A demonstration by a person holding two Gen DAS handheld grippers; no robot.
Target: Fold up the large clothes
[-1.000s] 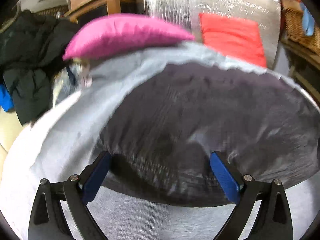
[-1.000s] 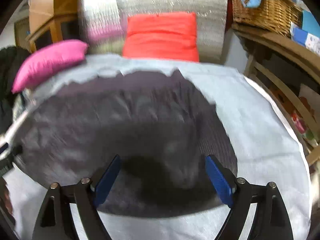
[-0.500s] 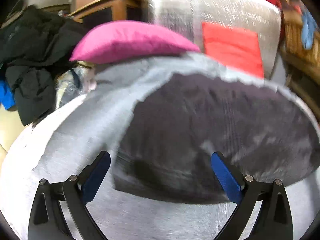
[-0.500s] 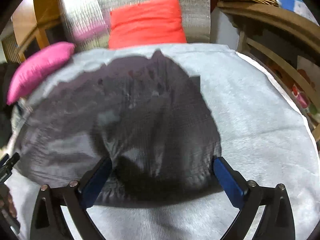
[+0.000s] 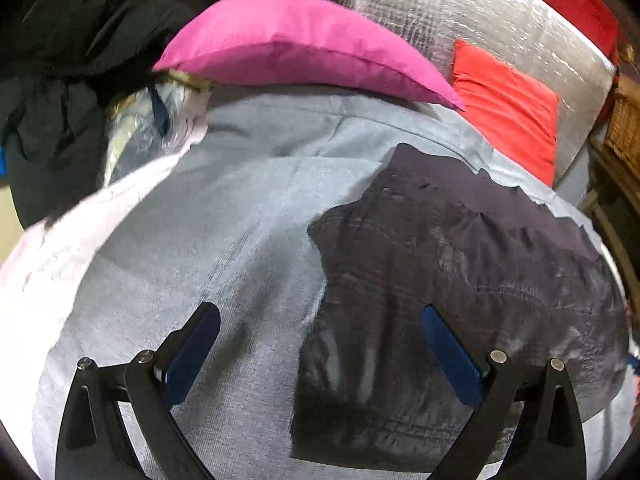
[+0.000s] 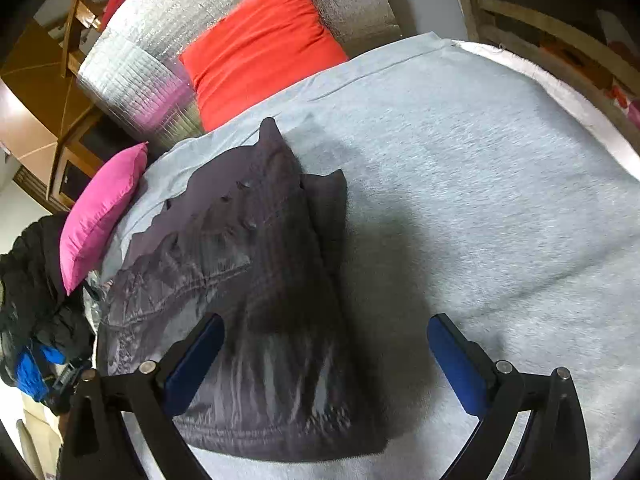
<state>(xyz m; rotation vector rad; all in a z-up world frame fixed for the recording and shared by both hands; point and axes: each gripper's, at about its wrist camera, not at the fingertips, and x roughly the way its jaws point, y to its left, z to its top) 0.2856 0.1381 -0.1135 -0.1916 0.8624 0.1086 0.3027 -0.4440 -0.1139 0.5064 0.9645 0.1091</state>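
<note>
Dark grey quilted fabric makes up the one garment [image 6: 256, 300] to be seen, laid flat on a light grey sheet [image 6: 480, 184]; in the right wrist view it fills the lower left and centre of the frame, in the left wrist view the lower right. It appears to be folded over on itself along its right-hand edge, though motion blur leaves the layers hard to separate.

Two grippers are counted. The left gripper [image 5: 320, 344] is held with its jaws spread wide and nothing is clamped between them; the garment's left edge is seen between the two blue pads, below them. The right gripper [image 6: 324, 354] is likewise spread fully, with the garment's right edge lying between its pads and unpressed.

Two cushions are counted: a pink cushion [image 5: 304, 44] at the upper centre of the left wrist frame and a red cushion [image 6: 260, 48] at the top of the right wrist frame, the latter leaned against a silver foil-faced panel [image 6: 140, 68]. One heap of black clothing [image 5: 60, 80] is piled at the upper left of the left wrist frame, off the sheet. Wooden shelving [image 6: 560, 44] is seen at the upper right. The garment itself is left uncovered.
</note>
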